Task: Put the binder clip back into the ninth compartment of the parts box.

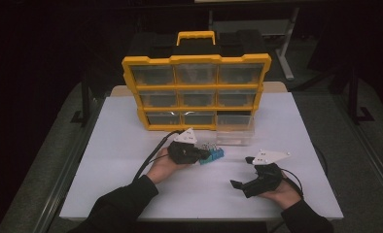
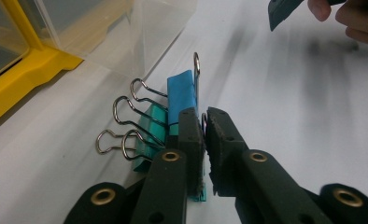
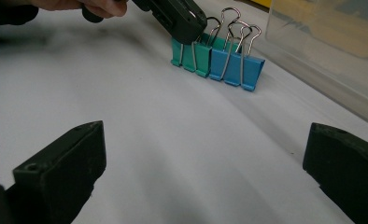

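— So, what's in hand?

— A row of binder clips standing on the white tabletop, packed side by side and touching. Those at one end are teal-green, those at the other end blue, and each has silver wire handles looped up above its body. In the left gripper view the handles fan out to the left of the clip bodies.

— Where does the row sit?

— Near the middle of the tabletop, just in front of a clear plastic bin that stands out of the organizer.

— And the left tongs?

— Clenched on the row. The two black pads are pressed almost together with a thin wire handle pinched in the narrow slit between them. In the right gripper view they come in at the teal end of the row.

— The right tongs?

— Released, with their jaws spread wide. They rest low over bare tabletop, well apart from the clips, held in the person's right hand.

— What's behind all that?

— A yellow organizer case stands upright at the far side of the tabletop, with rows of clear drawers and a yellow carry handle on top. The surroundings are dark.
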`<state>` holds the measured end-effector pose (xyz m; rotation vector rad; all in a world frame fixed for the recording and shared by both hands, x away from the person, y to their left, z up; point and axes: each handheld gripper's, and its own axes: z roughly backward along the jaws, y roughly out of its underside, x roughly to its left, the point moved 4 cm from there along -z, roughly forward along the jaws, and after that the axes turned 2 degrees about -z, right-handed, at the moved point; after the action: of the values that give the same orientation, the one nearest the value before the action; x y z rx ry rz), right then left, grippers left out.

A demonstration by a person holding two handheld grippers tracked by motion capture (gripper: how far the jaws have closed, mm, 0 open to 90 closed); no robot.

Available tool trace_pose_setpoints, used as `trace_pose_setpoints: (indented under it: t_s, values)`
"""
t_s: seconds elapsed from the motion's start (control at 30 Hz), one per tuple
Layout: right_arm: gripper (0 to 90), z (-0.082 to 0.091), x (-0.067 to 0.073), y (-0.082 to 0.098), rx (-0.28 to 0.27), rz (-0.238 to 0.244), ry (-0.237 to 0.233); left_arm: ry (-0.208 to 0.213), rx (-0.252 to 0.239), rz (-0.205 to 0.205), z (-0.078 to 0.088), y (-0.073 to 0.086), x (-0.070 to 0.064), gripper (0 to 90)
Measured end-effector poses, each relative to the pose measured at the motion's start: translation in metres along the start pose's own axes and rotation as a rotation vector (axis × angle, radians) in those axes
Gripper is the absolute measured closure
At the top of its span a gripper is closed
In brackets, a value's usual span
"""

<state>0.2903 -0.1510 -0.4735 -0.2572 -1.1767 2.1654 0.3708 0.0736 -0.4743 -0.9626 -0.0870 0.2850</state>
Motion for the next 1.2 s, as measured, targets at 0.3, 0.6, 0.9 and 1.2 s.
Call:
trace_pose_setpoints:
  t_s: [0.3, 0.6, 0.9, 1.2]
  values:
    - [0.0, 0.000, 0.000, 0.000, -0.001, 0.002, -0.002, 0.014, -0.002, 0.012, 0.000, 0.000, -0.001, 88.9]
    - [0.0, 0.001, 0.001, 0.000, -0.002, 0.004, -0.002, 0.033, 0.002, 0.014, 0.005, -0.002, -0.004, 89.1]
    - [0.0, 0.002, 0.002, 0.000, -0.005, 0.005, -0.004, 0.043, -0.004, 0.025, 0.020, -0.008, -0.002, 89.3]
    - [0.0, 0.001, 0.002, -0.001, -0.011, 0.005, -0.002, 0.041, -0.019, 0.025, 0.036, -0.018, 0.002, 89.4]
